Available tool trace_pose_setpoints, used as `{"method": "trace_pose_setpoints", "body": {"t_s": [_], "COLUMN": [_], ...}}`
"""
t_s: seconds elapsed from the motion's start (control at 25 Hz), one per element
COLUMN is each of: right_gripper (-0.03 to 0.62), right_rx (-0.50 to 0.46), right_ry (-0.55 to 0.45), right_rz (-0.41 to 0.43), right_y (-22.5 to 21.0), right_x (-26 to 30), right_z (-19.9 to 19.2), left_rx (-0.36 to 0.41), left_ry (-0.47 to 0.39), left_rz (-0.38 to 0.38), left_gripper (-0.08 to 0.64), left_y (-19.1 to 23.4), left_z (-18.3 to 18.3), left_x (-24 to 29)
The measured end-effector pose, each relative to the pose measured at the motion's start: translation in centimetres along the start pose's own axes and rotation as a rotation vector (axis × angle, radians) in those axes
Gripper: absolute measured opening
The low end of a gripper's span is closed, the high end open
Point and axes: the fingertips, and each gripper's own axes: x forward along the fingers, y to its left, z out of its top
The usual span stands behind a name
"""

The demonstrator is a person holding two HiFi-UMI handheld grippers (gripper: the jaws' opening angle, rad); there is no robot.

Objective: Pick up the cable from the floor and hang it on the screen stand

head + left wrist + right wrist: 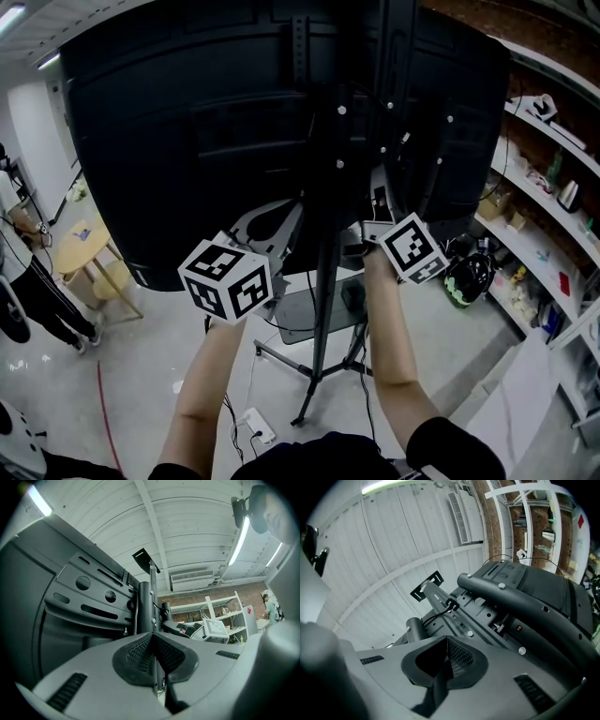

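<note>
while at the screen stand (322, 300), left gripper (153, 645) and right gripper (444, 657) fingers meet, empty

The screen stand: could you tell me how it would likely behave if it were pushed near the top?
Probably top-heavy: the large screen sits high on a slim pole, so it may sway or tip. The spread tripod legs should resist that somewhat. Its metal looks stiff.

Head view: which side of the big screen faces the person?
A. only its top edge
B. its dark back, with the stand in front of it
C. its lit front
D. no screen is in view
B: the screen shows only its dark rear panel, and the stand pole rises against it.
</note>
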Motion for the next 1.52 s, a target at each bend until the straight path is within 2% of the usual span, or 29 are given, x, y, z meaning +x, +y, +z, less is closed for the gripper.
{"method": "trace_pose_setpoints", "body": {"t_s": [0.4, 0.6, 0.84, 1.0, 1.2, 1.52], "right_gripper": [0.023, 0.023, 0.023, 0.022, 0.022, 0.021], "right_rx": [-0.042, -0.143, -0.324, -0.404, -0.529, -0.521], "right_ry": [0.083, 0.152, 0.259, 0.322, 0.392, 0.476], "right_rz": [0.011, 0.013, 0.026, 0.044, 0.039, -0.019], "right_y": [0.4, 0.6, 0.9, 1.9, 2.4, 2.1], "right_x": [-4.4, -7.4, -11.0, -13.5, -17.0, -22.1], "right_z": [-2.4, -3.7, -5.4, -6.7, -8.6, -11.4], "left_rx": [-0.043, -0.084, -0.133, -0.107, -0.015, 0.015], "left_ry": [0.01, -0.02, -0.043, -0.043, -0.018, 0.032], "left_rz": [-0.012, -0.001, 0.009, 0.034, 0.067, 0.134], "left_gripper": [0.006, 0.006, 0.006, 0.006, 0.006, 0.006], "left_y": [-1.3, -2.3, -3.9, -5.3, -7.7, -9.0], "left_z": [-2.4, -4.0, -5.9, -7.8, -10.3, -14.2], "left_x": [-0.7, -1.1, -1.5, -2.3, -3.5, -6.6]}}
